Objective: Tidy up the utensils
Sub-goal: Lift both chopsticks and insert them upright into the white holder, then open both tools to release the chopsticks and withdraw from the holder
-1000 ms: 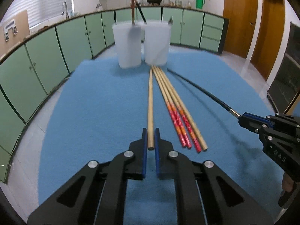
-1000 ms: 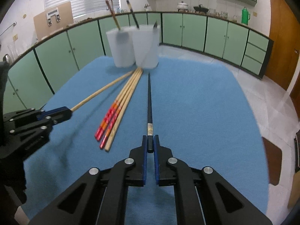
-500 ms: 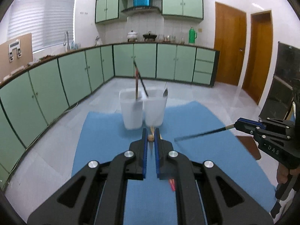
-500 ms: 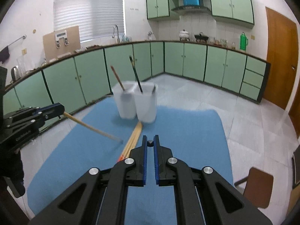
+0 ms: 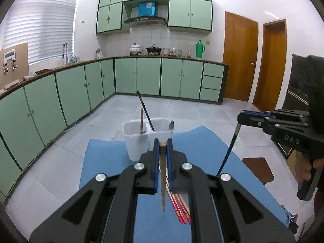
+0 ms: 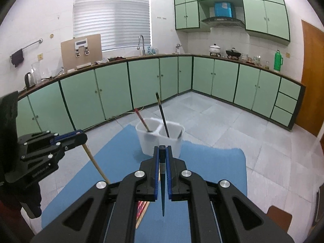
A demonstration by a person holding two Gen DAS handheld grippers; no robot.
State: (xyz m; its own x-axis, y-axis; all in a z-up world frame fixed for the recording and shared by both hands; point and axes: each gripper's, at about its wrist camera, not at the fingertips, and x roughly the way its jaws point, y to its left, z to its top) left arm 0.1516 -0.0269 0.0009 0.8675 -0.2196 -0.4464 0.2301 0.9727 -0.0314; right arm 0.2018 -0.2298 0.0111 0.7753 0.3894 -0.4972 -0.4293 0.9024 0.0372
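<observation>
— While each hand-held gripper hangs above the desk (image 5: 113, 158), what worries you most?

— Slippage. The left hand-held gripper (image 5: 162, 147) is clamped on a wooden chopstick (image 5: 163, 182) only near its top end, tip hanging down at lower centre of the frame. The right hand-held gripper (image 6: 162, 151) pinches a black chopstick (image 6: 162, 184) the same way. Long sticks held at one end can swing or rotate in the pads.

— And the target?

— The white holder (image 5: 141, 141) sits mid-frame at the far edge of the blue cloth (image 5: 202, 145), both compartments already holding utensils. A swinging tip could strike the rim and, I judge, tip the light holder, or land in the wrong compartment.

— Anything else?

— Red-tipped chopsticks (image 5: 180, 210) lie loose beneath the left gripper; a dropped stick would scatter them.
</observation>
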